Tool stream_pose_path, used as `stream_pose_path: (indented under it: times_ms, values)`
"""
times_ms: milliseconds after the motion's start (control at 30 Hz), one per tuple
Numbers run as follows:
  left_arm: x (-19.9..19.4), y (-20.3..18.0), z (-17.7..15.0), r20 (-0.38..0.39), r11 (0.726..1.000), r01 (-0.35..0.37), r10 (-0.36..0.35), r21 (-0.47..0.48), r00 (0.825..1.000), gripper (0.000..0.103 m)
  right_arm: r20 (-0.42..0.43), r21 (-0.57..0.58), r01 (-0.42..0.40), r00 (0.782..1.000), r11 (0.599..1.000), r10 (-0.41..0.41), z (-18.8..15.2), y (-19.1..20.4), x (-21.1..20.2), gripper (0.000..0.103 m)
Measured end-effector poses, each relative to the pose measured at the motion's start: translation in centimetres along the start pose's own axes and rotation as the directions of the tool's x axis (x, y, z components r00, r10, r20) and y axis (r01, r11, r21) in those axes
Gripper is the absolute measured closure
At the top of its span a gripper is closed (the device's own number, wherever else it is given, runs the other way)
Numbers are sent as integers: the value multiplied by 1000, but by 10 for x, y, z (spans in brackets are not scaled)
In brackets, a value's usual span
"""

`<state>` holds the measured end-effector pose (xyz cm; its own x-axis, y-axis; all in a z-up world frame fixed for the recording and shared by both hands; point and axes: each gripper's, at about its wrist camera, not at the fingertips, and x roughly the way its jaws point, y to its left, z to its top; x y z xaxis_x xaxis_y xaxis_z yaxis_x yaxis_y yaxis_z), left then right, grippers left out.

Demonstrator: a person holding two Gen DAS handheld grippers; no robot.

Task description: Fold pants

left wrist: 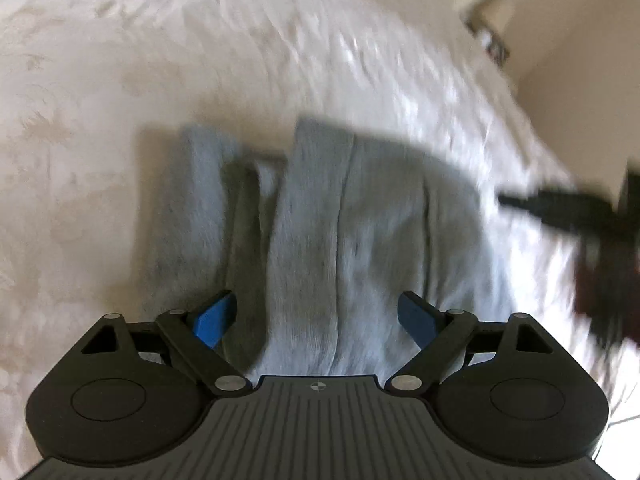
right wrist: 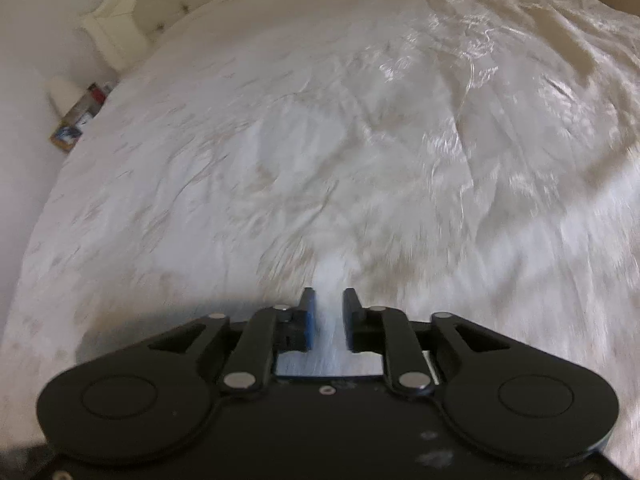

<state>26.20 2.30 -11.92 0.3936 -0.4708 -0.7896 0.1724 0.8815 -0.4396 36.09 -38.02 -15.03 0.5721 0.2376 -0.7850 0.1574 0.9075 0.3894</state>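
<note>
Through the left wrist camera, your left gripper (left wrist: 316, 316) hangs over the grey knitted pants (left wrist: 320, 220), which lie partly folded in long lapped panels on the cream satin bedspread (left wrist: 100, 120). Its jaws stand wide apart with nothing between the blue pads (left wrist: 214, 320); the cloth lies below them, not pinched. Before you close, pick one clean edge of the top panel and take all its layers together, or the fold will skew. The dark blurred shape at the right edge is probably your right gripper (left wrist: 560, 208), though the smear makes that uncertain.

Through the right wrist camera, the right gripper (right wrist: 328, 312) points down at bare bedspread (right wrist: 320, 140), with the pants out of sight. Its jaws are nearly closed, leaving a narrow gap that holds nothing. Open them wider and bring them back over the pants' matching edge, so both hands lift evenly. A tufted cream headboard (right wrist: 120, 20) stands far off.
</note>
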Motion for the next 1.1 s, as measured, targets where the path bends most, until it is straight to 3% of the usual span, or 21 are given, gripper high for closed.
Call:
stream_pose_path:
  times_ms: [133, 267, 333, 500, 567, 633, 700, 733, 800, 1033, 1100]
  values:
    - [5, 8, 15, -1, 1000, -10, 10, -16, 1000, 14, -15, 23, -36, 999, 999, 36, -25, -1, -17, 78]
    - [31, 11, 21, -81, 1000, 10, -11, -11, 997, 11, -34, 40, -62, 997, 997, 63, -49, 4, -24, 60]
    - [40, 7, 20, -97, 1000, 21, -21, -2, 995, 1, -51, 60, -68, 996, 996, 71, -57, 4, -24, 60]
    - [40, 9, 19, -76, 995, 54, -61, -82, 995, 1, -35, 6, -57, 998, 998, 57, -74, 16, -39, 59]
    - [38, 12, 20, -75, 992, 44, -53, -120, 996, 9, -4, -50, -50, 999, 997, 50, -81, 28, -53, 52]
    - [37, 11, 23, -81, 991, -1, -10, -131, 997, 49, 14, -119, -83, 996, 989, 85, -89, 44, -66, 49]
    - [34, 12, 27, -87, 990, 8, -21, -140, 996, 56, 21, -202, -90, 995, 975, 96, -100, 63, -76, 45]
    - [30, 13, 28, -78, 990, 18, -30, -143, 997, 67, 29, -259, -72, 996, 963, 82, -107, 76, -79, 42]
    - [25, 13, 29, -77, 990, 25, -35, -138, 996, 73, 28, -346, -73, 996, 935, 88, -119, 97, -79, 38]
    - [20, 0, 44, -108, 994, 44, -54, -97, 993, 77, -6, -644, -135, 985, 753, 171, -161, 186, -58, 19]
    - [21, -4, 48, -114, 994, 53, -64, -90, 991, 77, -7, -707, -129, 984, 695, 176, -174, 208, -48, 19]
